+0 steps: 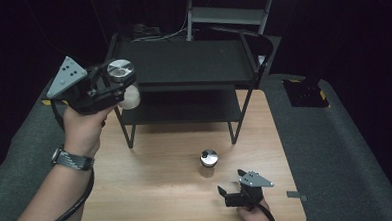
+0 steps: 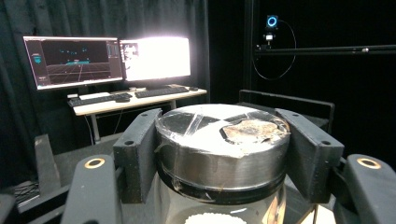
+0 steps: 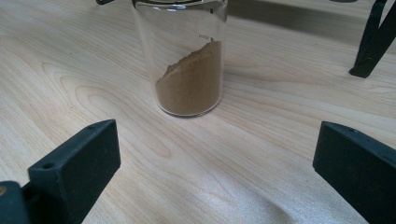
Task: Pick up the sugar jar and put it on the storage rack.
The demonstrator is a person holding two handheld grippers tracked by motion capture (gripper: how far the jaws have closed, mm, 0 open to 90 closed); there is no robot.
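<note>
High view: left gripper (image 1: pixel 118 86), raised at far left beside the black rack (image 1: pixel 182 61), grasps an upright white-filled jar (image 1: pixel 124 83).

Left gripper view: jaws clamp its metal lid (image 2: pixel 222 140).

Right gripper view: jaws released; the upright brown-powder jar (image 3: pixel 189 60) stands just beyond them on the table (image 3: pixel 261 154).

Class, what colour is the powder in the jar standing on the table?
Brown powder, clearest in the right gripper view.
</note>
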